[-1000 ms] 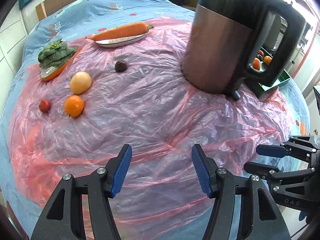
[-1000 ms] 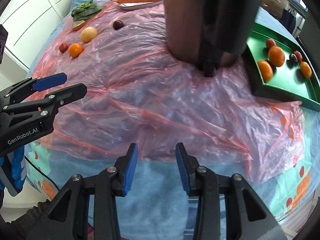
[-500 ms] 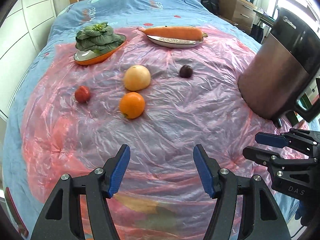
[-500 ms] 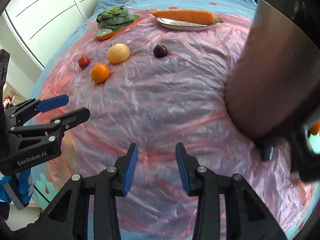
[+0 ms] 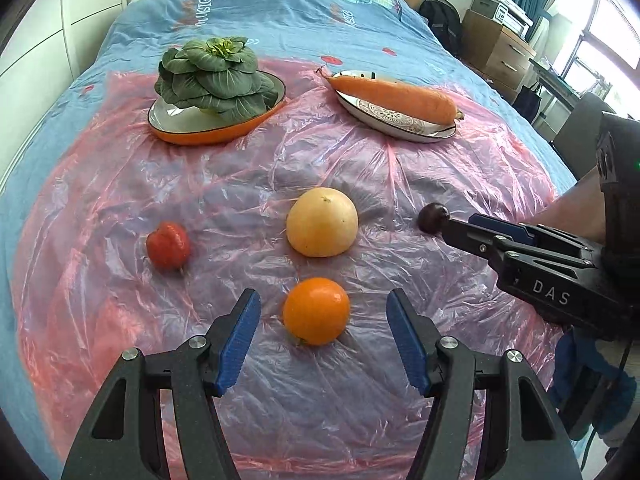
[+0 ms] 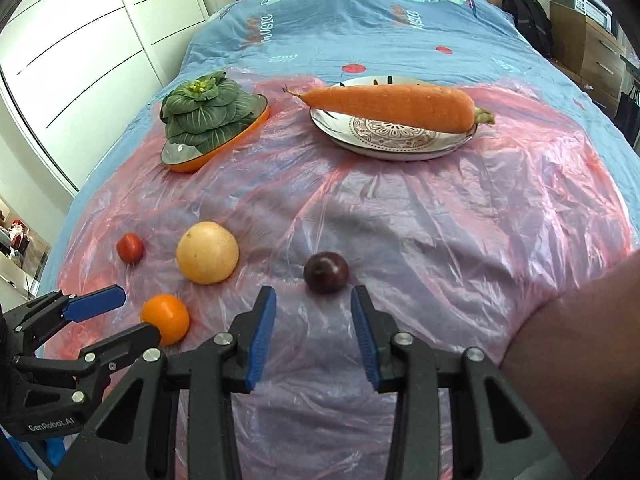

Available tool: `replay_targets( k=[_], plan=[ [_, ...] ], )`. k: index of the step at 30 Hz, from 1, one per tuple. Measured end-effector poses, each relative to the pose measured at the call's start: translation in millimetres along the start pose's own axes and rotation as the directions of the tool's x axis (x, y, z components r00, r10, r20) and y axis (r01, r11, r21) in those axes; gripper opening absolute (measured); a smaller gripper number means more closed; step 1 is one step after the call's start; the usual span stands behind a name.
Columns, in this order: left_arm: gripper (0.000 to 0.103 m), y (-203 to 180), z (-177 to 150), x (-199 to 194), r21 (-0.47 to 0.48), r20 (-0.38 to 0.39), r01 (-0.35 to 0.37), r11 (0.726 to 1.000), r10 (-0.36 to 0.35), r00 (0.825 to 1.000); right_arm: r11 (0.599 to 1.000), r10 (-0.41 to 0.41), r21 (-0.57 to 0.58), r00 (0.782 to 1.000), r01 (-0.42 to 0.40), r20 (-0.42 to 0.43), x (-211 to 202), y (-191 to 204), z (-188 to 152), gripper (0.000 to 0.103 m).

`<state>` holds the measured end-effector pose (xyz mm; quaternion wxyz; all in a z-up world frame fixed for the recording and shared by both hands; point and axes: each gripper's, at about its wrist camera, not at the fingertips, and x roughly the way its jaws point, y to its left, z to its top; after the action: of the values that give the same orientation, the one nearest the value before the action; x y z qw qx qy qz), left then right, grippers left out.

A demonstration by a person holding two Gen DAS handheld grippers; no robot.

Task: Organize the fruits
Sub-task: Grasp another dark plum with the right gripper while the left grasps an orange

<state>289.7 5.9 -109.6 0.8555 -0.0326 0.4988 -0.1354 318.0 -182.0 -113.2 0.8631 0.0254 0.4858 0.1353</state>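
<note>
An orange (image 5: 316,311) lies on the pink plastic sheet (image 5: 248,184), just ahead of my open, empty left gripper (image 5: 322,340). Behind it lie a pale yellow round fruit (image 5: 322,227) and, to the left, a small red fruit (image 5: 168,245). A dark plum (image 6: 325,272) lies just ahead of my open, empty right gripper (image 6: 314,334). The plum also shows in the left wrist view (image 5: 433,217), at the tip of the right gripper (image 5: 464,229). In the right wrist view the orange (image 6: 166,318) sits by the left gripper (image 6: 116,316).
At the back, an orange dish (image 5: 188,130) holds a leafy green vegetable (image 5: 212,76) and a patterned plate (image 5: 396,118) holds a carrot (image 5: 394,96). Blue bedding surrounds the sheet. White wardrobes (image 6: 80,52) stand on the left, drawers (image 5: 496,46) on the right.
Both grippers have swung left and forward toward the fruits. The kettle and green tray have left both views. The orange and plum now sit close in front of the fingers.
</note>
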Motion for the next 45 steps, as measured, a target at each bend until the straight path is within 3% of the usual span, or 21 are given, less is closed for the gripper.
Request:
replay_targets(
  k=[11, 21, 31, 37, 45],
  plan=[
    [0.058, 0.9, -3.2, 31.0, 0.019, -0.072, -0.028, 0.999, 0.029, 0.997, 0.998, -0.041, -0.039, 0.998, 0.040, -0.037, 28.5, 2.6, 13.2, 0.038],
    [0.043, -0.7, -1.1, 41.1, 0.036, -0.080, -0.050, 0.998, 0.053, 0.995, 0.997, -0.056, -0.048, 0.997, 0.053, -0.058, 39.3, 0.6, 14.9, 0.038],
    [0.035, -5.2, -3.8, 42.9, 0.070, -0.075, -0.082, 0.994, 0.087, 0.993, 0.992, -0.082, -0.102, 0.995, 0.076, -0.059, 41.7, 4.9, 12.2, 0.019],
    [0.035, -8.6, -6.2, 41.4, 0.095, -0.065, -0.101, 0.990, 0.107, 0.992, 0.972, -0.139, -0.198, 0.989, 0.128, -0.044, 42.4, 16.6, 8.6, 0.016],
    [0.035, -6.4, -7.6, 33.8, 0.079, -0.044, -0.104, 0.991, 0.107, 0.993, 0.984, -0.107, -0.148, 0.994, 0.103, -0.016, 28.2, 9.4, 11.2, 0.016]
  ],
)
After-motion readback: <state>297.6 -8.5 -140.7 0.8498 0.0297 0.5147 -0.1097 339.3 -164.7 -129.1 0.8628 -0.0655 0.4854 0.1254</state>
